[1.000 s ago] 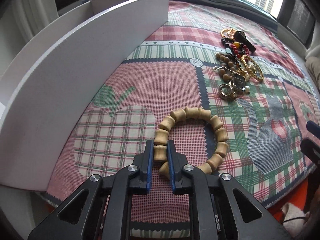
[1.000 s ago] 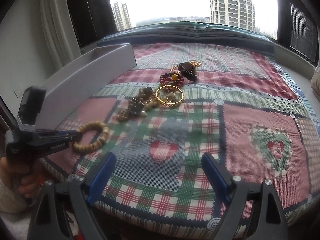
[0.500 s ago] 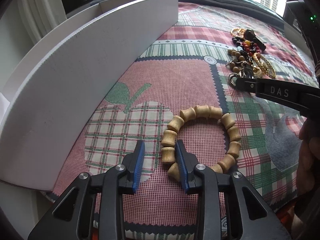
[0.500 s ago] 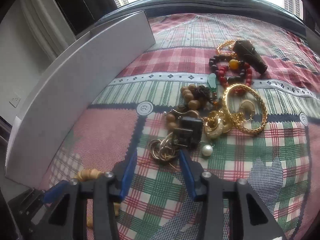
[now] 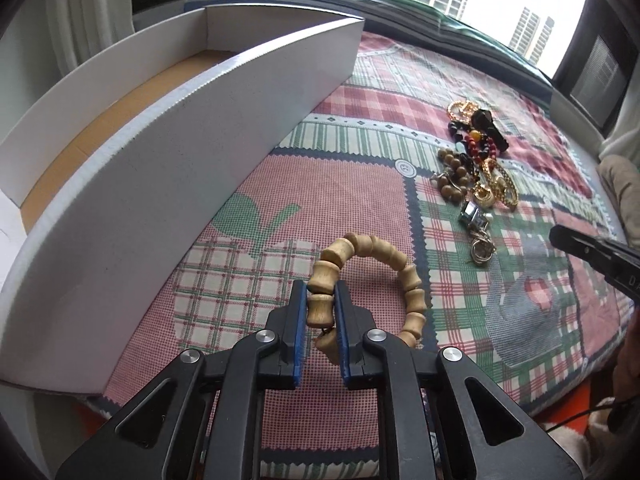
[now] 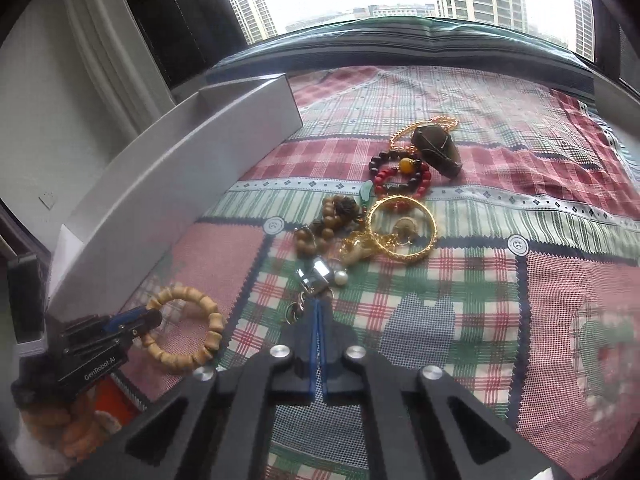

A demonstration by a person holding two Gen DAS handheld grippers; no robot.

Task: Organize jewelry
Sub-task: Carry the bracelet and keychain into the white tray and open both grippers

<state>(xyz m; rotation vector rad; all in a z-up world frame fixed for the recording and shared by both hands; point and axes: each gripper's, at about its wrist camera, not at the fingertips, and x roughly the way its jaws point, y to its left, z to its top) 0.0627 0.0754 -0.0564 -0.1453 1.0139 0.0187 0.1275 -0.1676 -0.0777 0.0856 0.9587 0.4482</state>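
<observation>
A wooden bead bracelet (image 5: 400, 264) lies on the patchwork quilt (image 5: 352, 184). My left gripper (image 5: 320, 292) grips one bead at its near side, and its jaws are closing on it. The right wrist view shows the same bracelet (image 6: 200, 304) held by the left gripper (image 6: 148, 320). My right gripper (image 6: 318, 306) is shut, its tips just short of a silver clasp (image 6: 318, 274) and beside a cluster of metal rings (image 6: 294, 312). I see nothing between its pads. In the left wrist view the right gripper (image 5: 560, 236) enters from the right. The jewelry pile (image 6: 400, 216) lies beyond.
A long white box (image 5: 200, 152) with a brown floor stands along the quilt's left side, also seen as the white box (image 6: 180, 184). The pile holds a gold bangle (image 6: 402, 232), red and dark beads (image 6: 400, 178) and a dark stone (image 6: 436, 148). A hand (image 6: 60, 428) holds the left gripper.
The left jaws opened for a moment and closed again on the same bead. The right gripper went from wide open to shut near the ring cluster and drew back a little.
</observation>
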